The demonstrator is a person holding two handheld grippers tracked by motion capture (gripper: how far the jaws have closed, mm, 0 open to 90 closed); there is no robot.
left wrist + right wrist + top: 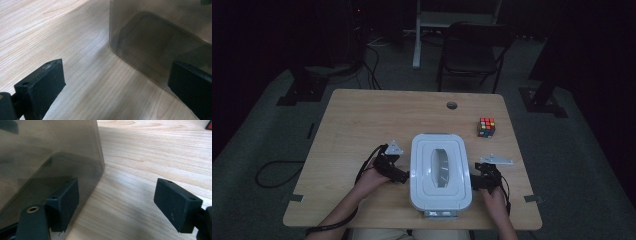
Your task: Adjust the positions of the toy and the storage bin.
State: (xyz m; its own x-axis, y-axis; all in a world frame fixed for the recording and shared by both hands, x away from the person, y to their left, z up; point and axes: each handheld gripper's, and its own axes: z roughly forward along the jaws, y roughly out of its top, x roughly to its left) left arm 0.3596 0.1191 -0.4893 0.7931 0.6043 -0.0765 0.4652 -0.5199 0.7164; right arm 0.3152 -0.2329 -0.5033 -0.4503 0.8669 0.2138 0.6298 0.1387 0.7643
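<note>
A white-lidded storage box point(441, 170) stands on the wooden table point(362, 125), near its front edge. My left gripper point(404, 176) is against the box's left side and my right gripper point(475, 181) against its right side. In the left gripper view the box's smoky translucent wall point(160, 37) rises at the right, and my left gripper point(116, 83) is open with one jaw close to that wall. In the right gripper view the wall point(47, 152) is at the left, and my right gripper point(116, 205) is open with its left jaw beside the wall.
A multicoloured puzzle cube point(486, 127) sits at the table's right, beyond the box. A round cable hole point(452, 105) is near the far edge. A dark folding chair point(472, 50) stands behind the table. Cables trail off the left edge.
</note>
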